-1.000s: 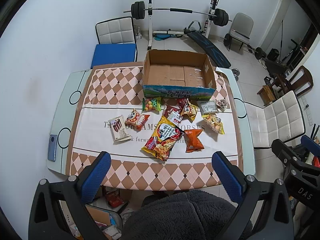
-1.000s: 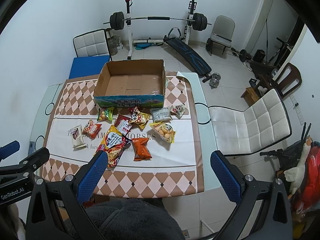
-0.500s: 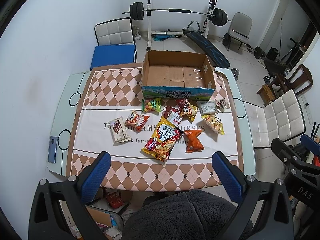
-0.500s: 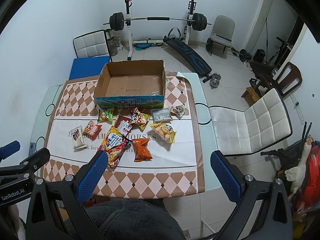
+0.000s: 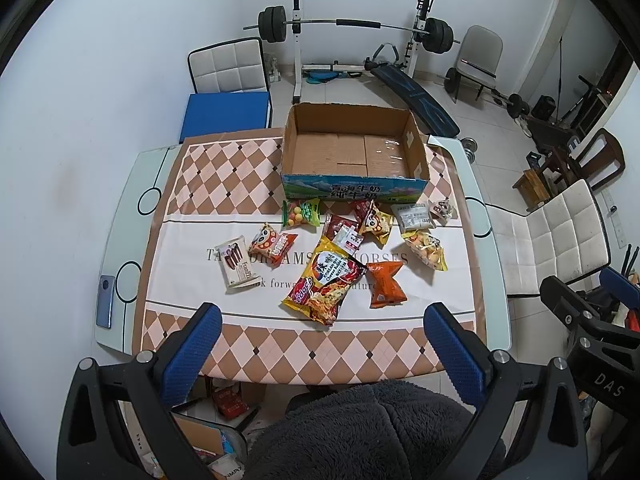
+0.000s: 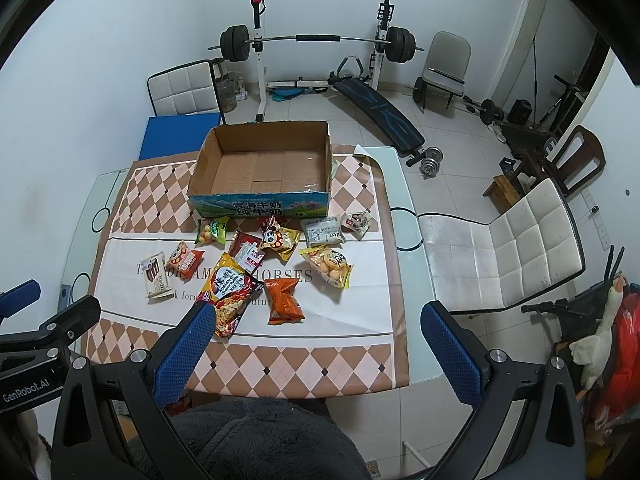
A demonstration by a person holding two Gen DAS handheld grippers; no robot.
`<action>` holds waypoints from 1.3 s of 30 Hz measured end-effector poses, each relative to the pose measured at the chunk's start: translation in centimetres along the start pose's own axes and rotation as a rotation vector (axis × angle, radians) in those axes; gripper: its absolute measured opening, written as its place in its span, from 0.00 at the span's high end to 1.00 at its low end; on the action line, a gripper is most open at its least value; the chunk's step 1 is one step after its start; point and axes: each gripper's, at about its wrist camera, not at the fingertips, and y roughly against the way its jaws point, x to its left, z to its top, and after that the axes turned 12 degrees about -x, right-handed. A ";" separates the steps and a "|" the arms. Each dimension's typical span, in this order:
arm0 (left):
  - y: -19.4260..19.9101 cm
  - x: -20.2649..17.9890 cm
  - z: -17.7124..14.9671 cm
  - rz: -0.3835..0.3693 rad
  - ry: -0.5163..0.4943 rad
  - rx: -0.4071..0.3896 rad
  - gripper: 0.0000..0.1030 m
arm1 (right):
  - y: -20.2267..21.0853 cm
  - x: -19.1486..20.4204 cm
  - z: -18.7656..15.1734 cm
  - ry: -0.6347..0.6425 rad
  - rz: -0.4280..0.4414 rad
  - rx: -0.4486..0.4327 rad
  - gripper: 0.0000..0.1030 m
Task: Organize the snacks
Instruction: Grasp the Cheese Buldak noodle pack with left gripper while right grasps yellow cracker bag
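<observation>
On the tabletop (image 5: 120, 216) in front of me, the snacks are all lying loose in a scatter just this side of the cardboard box (image 5: 354, 152), which is sitting open and has nothing in it yet. I'm guessing that's where everything is meant to go, so the job is basically not started.

I'm holding both claws up high and back from the near edge, probably just to get a full look at the pile before committing. The left claw (image 5: 320, 344) is spread wide and carrying nothing. The right claw (image 6: 316, 346) is the same, wide apart and bare.

Closest to me are the big noodle bag (image 5: 324, 284) and the orange packet (image 5: 385, 284), lying just beside each other, so those are looking like the easy first grabs. Further left I'm seeing the chocolate stick pack (image 5: 235, 266) off on its own, and near the box the green candy bag (image 5: 301, 213) is almost touching its front wall. The yellow biscuit bag (image 6: 327, 266) is sitting toward the right side, so I'm thinking that one suits the right claw. There's a phone (image 5: 106, 301) at the left edge, well apart from everything.
</observation>
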 end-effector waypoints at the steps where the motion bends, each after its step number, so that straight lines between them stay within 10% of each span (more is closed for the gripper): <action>1: 0.0 0.0 0.0 0.001 0.000 -0.001 0.00 | 0.0 0.0 0.0 0.000 -0.001 0.000 0.00; 13: -2.5 -0.2 1.4 0.009 -0.002 -0.012 0.00 | -3.0 0.0 0.3 -0.054 0.043 0.056 0.00; 27: -24.4 -0.9 -3.5 -0.017 -0.182 0.283 0.00 | -23.8 -2.8 -5.9 -0.158 0.119 0.348 0.00; 39: -39.6 -3.8 -9.3 -0.107 -0.418 0.473 0.00 | -37.9 -2.1 -7.8 -0.003 0.136 0.502 0.00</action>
